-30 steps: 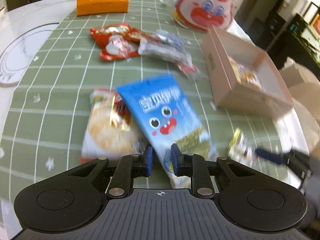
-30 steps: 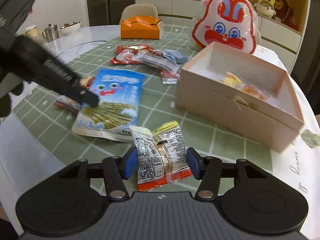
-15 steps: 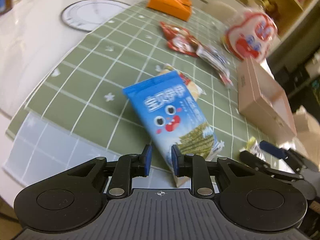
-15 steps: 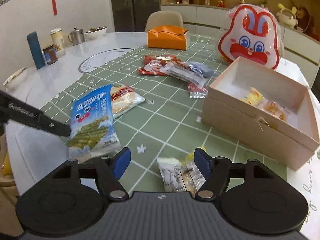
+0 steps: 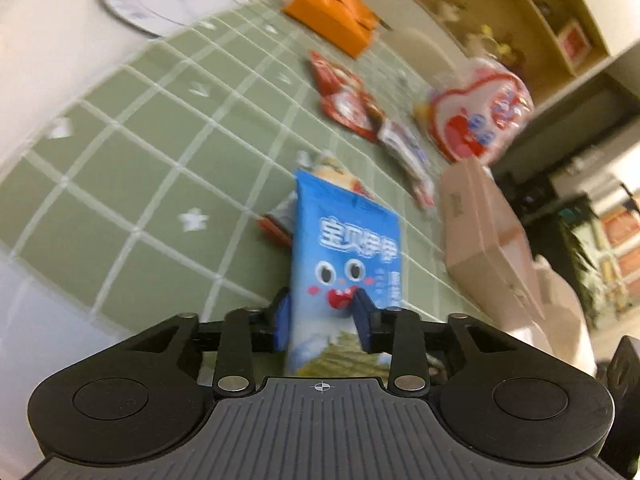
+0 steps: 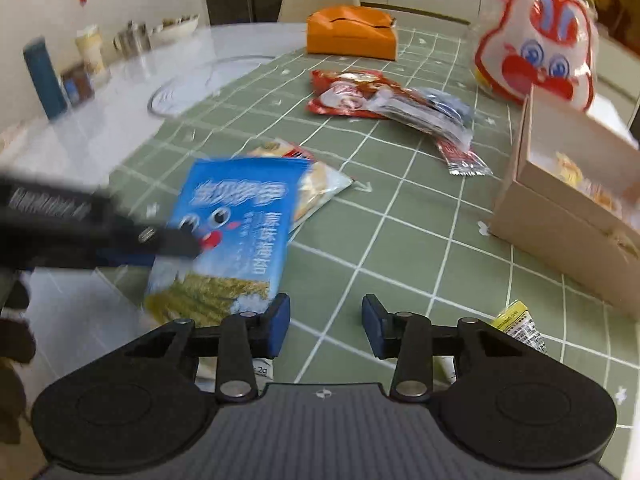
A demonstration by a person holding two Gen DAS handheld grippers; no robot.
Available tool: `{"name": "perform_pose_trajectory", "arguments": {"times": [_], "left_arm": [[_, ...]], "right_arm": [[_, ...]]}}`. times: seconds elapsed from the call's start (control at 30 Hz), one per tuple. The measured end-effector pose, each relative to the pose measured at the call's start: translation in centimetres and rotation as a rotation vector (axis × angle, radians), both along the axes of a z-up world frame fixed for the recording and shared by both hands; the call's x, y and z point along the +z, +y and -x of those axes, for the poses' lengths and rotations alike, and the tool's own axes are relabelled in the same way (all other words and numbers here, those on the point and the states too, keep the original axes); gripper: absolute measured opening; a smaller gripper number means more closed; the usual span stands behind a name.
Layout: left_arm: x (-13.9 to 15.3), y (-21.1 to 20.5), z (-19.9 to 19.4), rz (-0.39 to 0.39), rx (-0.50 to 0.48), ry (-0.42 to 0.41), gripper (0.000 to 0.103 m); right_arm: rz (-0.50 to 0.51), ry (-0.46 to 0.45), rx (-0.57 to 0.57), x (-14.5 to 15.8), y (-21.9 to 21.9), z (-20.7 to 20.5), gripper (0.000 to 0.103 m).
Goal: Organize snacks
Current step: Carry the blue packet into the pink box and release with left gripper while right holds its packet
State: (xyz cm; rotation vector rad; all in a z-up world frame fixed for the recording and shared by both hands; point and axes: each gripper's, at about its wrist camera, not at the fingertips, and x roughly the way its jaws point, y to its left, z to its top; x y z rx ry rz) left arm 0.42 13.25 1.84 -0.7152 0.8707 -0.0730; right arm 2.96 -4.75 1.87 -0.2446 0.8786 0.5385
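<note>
A blue seaweed snack packet (image 5: 344, 248) (image 6: 236, 220) lies at the near left of the green checked mat, its bottom end over the mat's edge. My left gripper (image 5: 322, 314) (image 6: 176, 246) reaches in from the left with this packet between its jaws, which are opening. My right gripper (image 6: 326, 322) hovers over bare mat and its jaws are closing on nothing. A small yellow-and-white packet (image 6: 518, 326) lies just right of it. The pink cardboard box (image 6: 560, 220) (image 5: 480, 232) at the right holds a few snacks.
A rice cracker packet (image 6: 320, 184) peeks from under the blue one. Red and clear packets (image 6: 380, 100) lie mid-mat. A rabbit-shaped bag (image 6: 536, 40) and an orange tissue box (image 6: 350, 32) stand at the back. A glass turntable (image 6: 192, 84) and a bottle with jars (image 6: 44, 76) sit left.
My left gripper rolled and slid further onto the blue packet, and its jaws widened. My right gripper let go of the small yellow packet, shifted left, opened wide, then narrowed.
</note>
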Motion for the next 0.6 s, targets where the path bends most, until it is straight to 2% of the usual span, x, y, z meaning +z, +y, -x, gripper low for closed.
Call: {"name": "perform_pose_trajectory", "arguments": {"times": [0.1,0.2,0.3,0.33,0.37,0.4,0.47,0.53,0.6], "left_arm": [[0.3,-0.4,-0.8,-0.040,-0.082,-0.004,0.040],[0.2,-0.8,-0.8,0.012,-0.137,0.025,0.039],[0.3,-1.4,-0.2,0.035,-0.180,0.020,0.032],[0.5,-1.6,0.3,0.051,-0.189,0.008,0.023],[0.7,-1.8,0.6,0.086,-0.206,-0.010,0.020],[0.9,-2.2,0.9,0.107,-0.218,-0.018,0.020],[1.4,-3.4,1.1,0.045,-0.222,-0.013,0.023],[1.3,-4.4,0.7,-0.023,-0.197,0.025,0.022],[1.0,-4.8,0.3,-0.034,-0.164,0.052,0.022]], "right_arm": [[0.013,0.001,-0.028,0.1,0.2,0.2,0.040],[0.006,0.025,-0.063,0.3,-0.5,0.2,0.040],[-0.001,0.040,-0.050,0.4,-1.6,0.4,0.039],[-0.007,0.043,-0.045,0.4,-1.9,0.5,0.039],[-0.024,0.049,-0.025,0.4,-2.3,0.7,0.039],[-0.045,0.057,-0.001,0.5,-2.7,0.9,0.040],[-0.058,0.049,0.031,0.4,-3.2,1.4,0.040],[-0.054,0.032,0.079,0.3,-3.4,1.9,0.040],[-0.041,0.021,0.106,0.6,-3.6,2.3,0.040]]}}
